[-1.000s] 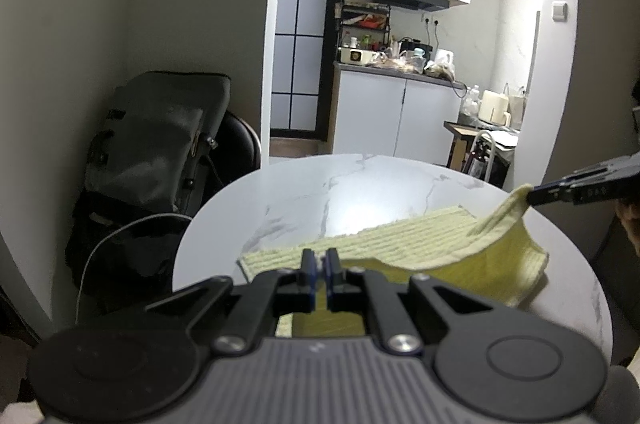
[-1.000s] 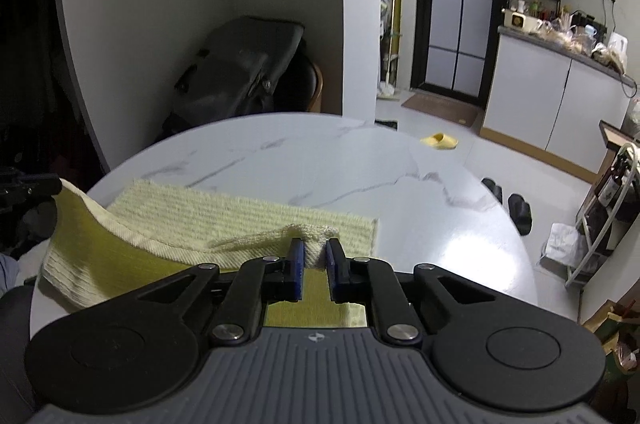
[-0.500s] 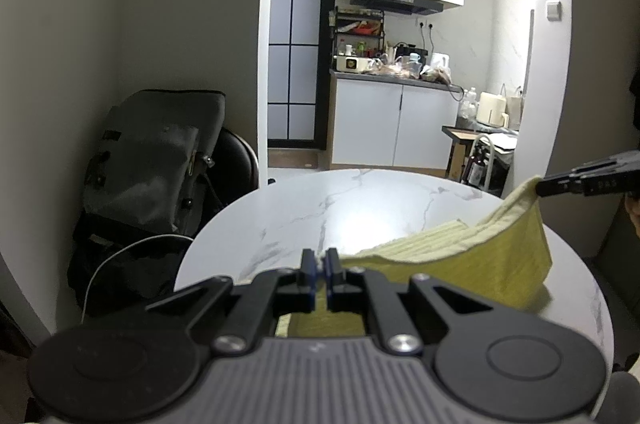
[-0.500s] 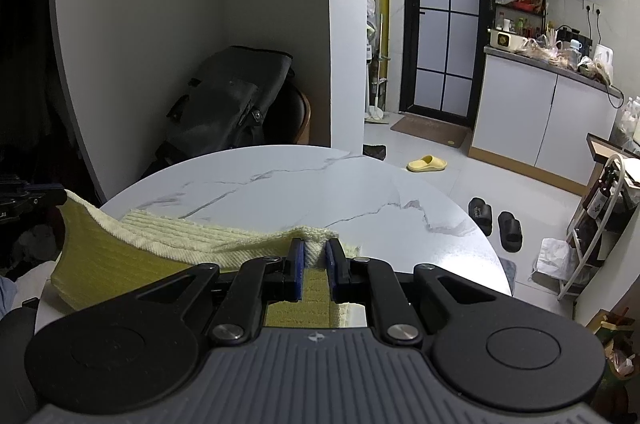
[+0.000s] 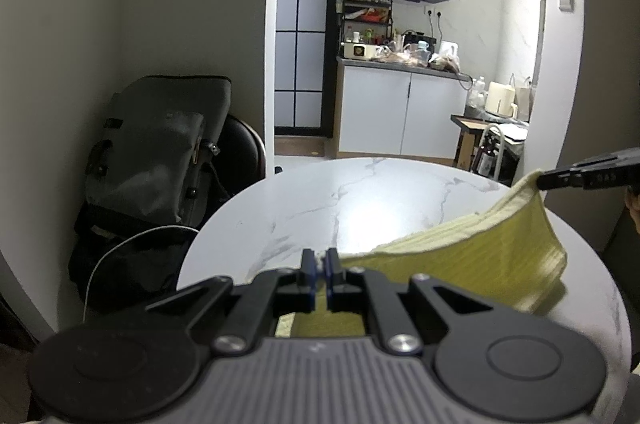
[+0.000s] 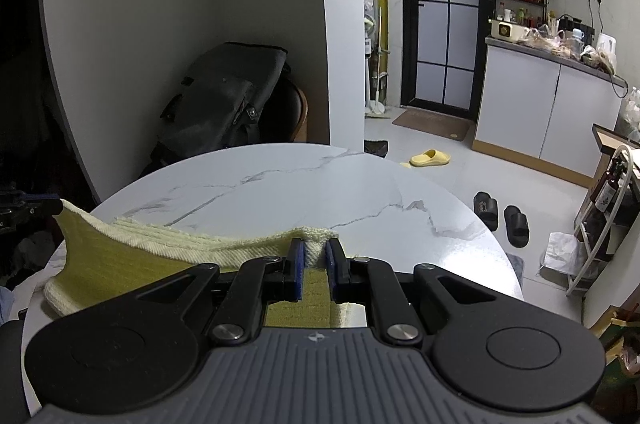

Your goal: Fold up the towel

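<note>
**Towel lifted by two corners over the bench**

Left hand-held gripper [image 5: 319, 266]: jaws nearly together, pinching a thin corner of the yellow towel [image 5: 480, 256]. Right hand-held gripper [image 6: 314, 256]: narrow gap, clamped on a thicker bunched corner of the same towel [image 6: 168, 252].

Towel hangs between both grips, its top edge sagging, its lower part resting on the round marble bench [image 5: 360, 192].

Handling, as judged: light, soft, ribbed weave; drapes and sags freely, no stiffness. Not slippery or fragile. Best held at corners, as here; a mid-edge grip would likely bunch it. Keep the edge taut for a clean fold.
</note>
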Demonstrator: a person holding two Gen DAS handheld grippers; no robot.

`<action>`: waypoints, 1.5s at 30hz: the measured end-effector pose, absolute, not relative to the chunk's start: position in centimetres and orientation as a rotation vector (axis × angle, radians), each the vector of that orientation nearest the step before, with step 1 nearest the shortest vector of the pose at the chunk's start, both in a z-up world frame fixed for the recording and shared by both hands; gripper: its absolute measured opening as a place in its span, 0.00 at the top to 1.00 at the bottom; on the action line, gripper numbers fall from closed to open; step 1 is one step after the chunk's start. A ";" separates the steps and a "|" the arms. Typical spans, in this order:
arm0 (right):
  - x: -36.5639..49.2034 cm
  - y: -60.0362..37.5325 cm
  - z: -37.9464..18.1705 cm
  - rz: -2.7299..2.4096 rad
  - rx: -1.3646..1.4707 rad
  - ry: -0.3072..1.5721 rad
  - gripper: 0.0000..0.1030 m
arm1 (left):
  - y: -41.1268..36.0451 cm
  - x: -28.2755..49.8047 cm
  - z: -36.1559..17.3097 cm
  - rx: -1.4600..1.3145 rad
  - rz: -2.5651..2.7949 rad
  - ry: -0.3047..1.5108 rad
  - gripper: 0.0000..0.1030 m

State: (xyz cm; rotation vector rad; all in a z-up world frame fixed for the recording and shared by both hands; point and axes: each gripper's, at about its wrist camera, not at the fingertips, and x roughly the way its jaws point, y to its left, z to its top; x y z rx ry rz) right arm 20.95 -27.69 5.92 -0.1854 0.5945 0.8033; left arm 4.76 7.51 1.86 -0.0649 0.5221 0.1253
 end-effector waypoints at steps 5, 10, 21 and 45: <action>22.3 -26.9 4.6 0.800 -0.182 0.624 0.87 | 8.0 6.2 0.9 -0.070 0.128 0.546 0.95; 23.5 -26.3 3.5 0.798 -0.181 0.654 0.87 | 8.6 7.4 0.4 -0.079 0.133 0.564 0.95; 25.7 -25.0 1.1 0.796 -0.186 0.712 0.87 | 9.9 9.9 -1.9 -0.089 0.138 0.604 0.95; 26.8 -23.9 0.9 0.770 -0.147 0.729 0.67 | 13.1 11.6 -3.9 -0.138 0.158 0.629 0.95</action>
